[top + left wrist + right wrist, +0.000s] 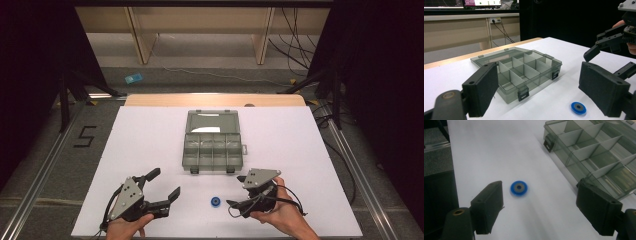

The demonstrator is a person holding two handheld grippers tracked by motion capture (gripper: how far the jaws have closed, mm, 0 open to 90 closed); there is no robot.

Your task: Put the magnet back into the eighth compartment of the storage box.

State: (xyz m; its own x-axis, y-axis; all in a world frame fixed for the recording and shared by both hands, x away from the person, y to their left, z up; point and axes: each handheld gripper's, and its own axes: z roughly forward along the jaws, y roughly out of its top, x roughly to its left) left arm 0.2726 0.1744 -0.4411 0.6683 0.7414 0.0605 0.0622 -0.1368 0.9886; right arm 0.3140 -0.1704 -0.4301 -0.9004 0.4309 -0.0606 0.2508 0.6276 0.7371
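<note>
Both hands rest low at the table's (pixel 150 130) near edge. The left gripper (pixel 161 185) and right gripper (pixel 239 191) gape wide, flanking a blue disc (pixel 215 201); beyond them, an open compartment box (pixel 212 150).

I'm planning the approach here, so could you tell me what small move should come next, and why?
Probably ease the right gripper forward and down over the blue disc. Its jaws are open and the disc lies flat on the white table, just ahead and untouched, beside the open compartment box.
</note>
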